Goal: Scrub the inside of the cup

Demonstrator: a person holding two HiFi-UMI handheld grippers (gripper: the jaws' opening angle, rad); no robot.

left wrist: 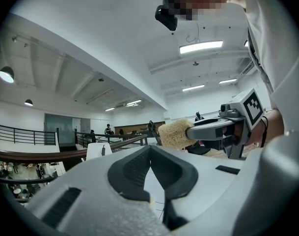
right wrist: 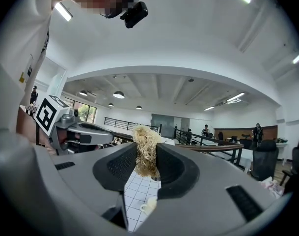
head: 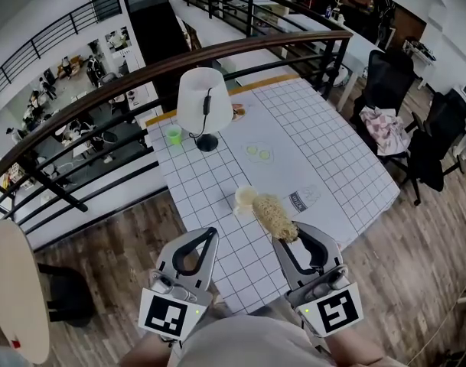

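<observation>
A small cream cup stands on the white gridded table, near its front part. My right gripper is shut on a tan loofah scrubber, whose far end lies just beside the cup in the head view. In the right gripper view the scrubber sticks up between the jaws, and the cup shows low beneath them. My left gripper hovers over the table's front edge, left of the cup, shut and empty. In the left gripper view its jaws meet, with the scrubber to the right.
A white lamp and a small green cup stand at the table's far left. A flat item with green slices lies mid-table. A railing runs behind, office chairs stand right, and a round wooden table left.
</observation>
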